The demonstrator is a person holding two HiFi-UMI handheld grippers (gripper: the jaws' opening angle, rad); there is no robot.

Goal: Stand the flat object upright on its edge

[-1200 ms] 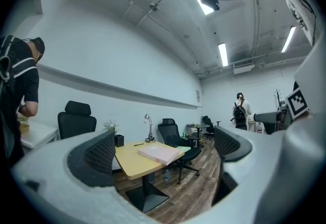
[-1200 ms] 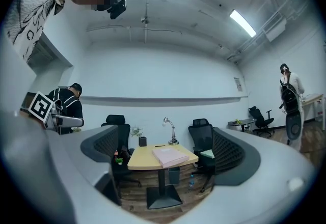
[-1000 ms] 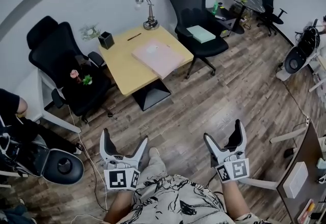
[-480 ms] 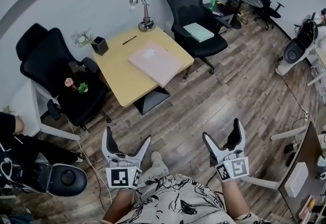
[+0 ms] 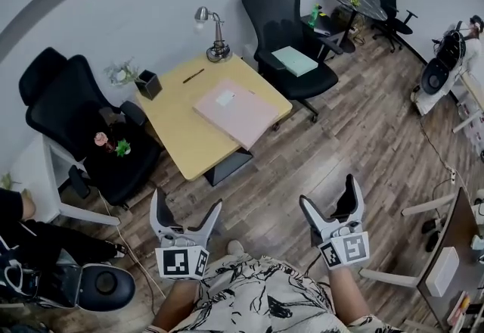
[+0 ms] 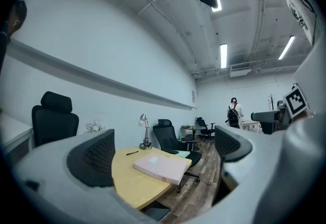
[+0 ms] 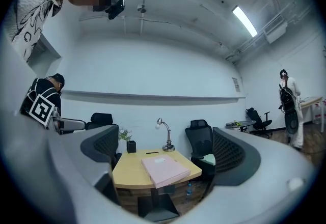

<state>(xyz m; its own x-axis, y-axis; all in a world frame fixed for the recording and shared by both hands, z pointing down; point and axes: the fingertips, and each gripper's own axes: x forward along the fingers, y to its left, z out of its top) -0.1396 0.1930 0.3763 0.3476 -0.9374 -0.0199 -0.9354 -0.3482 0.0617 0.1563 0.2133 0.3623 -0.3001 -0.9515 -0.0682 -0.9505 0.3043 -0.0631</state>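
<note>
A flat pink box [image 5: 236,110] lies on the light wooden table [image 5: 181,135] across the room; it also shows as the pink box [image 6: 162,166] in the left gripper view and the pink box [image 7: 164,170] in the right gripper view. My left gripper [image 5: 186,215] is held low at the left, open and empty, far from the table. My right gripper [image 5: 330,200] is at the right, also open with nothing between its jaws. In each gripper view the box sits between the spread jaws in the distance.
A desk lamp [image 5: 215,35], a pen [image 5: 193,76] and a black pot with a plant [image 5: 148,84] stand on the table. Black office chairs [image 5: 291,29] [image 5: 83,127] flank it; one seat holds a green pad [image 5: 295,61]. Wood floor [image 5: 333,135] lies between me and the table.
The head view has shifted slightly, so the table and chairs sit a little lower and nearer. Both grippers stay open in about the same place.
</note>
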